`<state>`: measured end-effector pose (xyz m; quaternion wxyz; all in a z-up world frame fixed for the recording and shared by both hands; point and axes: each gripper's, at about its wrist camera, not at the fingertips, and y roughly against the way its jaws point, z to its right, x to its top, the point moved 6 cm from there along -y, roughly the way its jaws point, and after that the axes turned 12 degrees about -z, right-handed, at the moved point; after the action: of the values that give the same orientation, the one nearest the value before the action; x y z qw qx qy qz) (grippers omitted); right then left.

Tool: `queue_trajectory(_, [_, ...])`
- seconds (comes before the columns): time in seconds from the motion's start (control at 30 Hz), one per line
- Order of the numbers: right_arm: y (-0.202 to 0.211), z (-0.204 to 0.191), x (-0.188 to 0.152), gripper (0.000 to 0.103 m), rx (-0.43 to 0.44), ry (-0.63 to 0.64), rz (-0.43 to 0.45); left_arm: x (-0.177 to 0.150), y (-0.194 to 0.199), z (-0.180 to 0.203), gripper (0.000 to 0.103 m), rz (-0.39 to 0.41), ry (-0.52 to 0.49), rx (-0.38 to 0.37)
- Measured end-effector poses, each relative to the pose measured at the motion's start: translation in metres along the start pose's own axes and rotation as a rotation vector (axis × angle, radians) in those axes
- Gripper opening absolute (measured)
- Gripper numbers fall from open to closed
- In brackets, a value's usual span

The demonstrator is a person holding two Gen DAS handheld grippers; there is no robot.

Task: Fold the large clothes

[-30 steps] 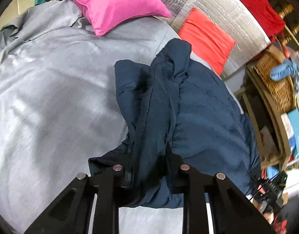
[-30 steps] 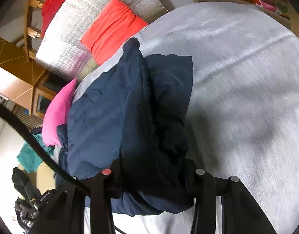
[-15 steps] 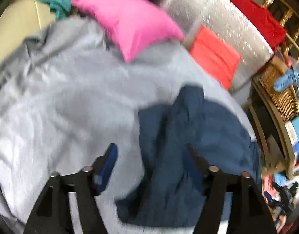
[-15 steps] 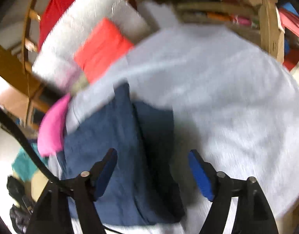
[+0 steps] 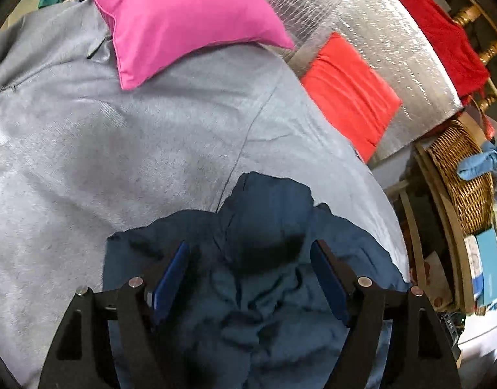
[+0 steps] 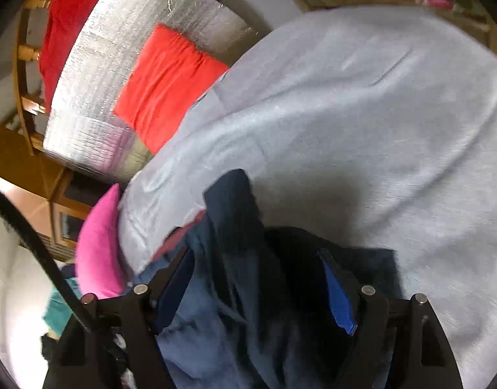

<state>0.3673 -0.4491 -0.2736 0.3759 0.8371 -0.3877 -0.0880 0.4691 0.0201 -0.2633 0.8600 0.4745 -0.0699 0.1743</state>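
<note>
1. Left gripper [image 5: 250, 278]: black two-finger tool with blue pads; its jaws have just been opening and stand wide apart, released. The garment lies below and between the pads [image 5: 170, 278], which do not press on it.
2. Right gripper [image 6: 258, 287]: same build; its jaws have likewise just been opening and stand released. The cloth shows between its pads [image 6: 340, 295] with no grip on it.
3. Dark navy-blue crumpled fabric garment [image 5: 264, 259]: lies bunched in loose folds on the bed, at the near part of the bed's surface in both views. In the left wrist view it reaches toward the bed's right edge. A narrow fold [image 6: 232, 201] rises from the heap toward the middle of the bed.
4. Light grey bedspread [image 5: 119, 149]: covers the bed and carries the garment; mostly bare elsewhere, with one long crease.
5. Bright pink square cushion [image 5: 180, 16]: rests at the far edge of the bed, well apart from the garment.
6. Orange-red rectangular cushion [image 5: 349, 90]: leans on a silver quilted foil panel [image 5: 394, 32] beyond the bed's far right corner.
7. Woven wicker basket [image 5: 462, 175]: stands off the bed, beside its right edge, with a light-blue cloth [image 5: 481, 162] on it.
</note>
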Motion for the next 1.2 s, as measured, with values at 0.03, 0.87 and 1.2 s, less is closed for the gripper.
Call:
queue_trajectory(0.03, [0.000,0.000,-0.003,0.072,0.010,0.008,-0.004,-0.001,-0.004,0.000,0.078,-0.003,0.002,0.023])
queue_trajectory(0.87, [0.028,-0.062,-0.023,0.055,-0.116,0.242,0.252,-0.015,0.046,0.028,0.066,0.238,-0.157,0.371])
queue_trajectory(1.2, [-0.083,-0.126,-0.081,0.049,-0.150,0.477,-0.035,-0.052,-0.035,0.083,0.074,0.002,-0.394,0.325])
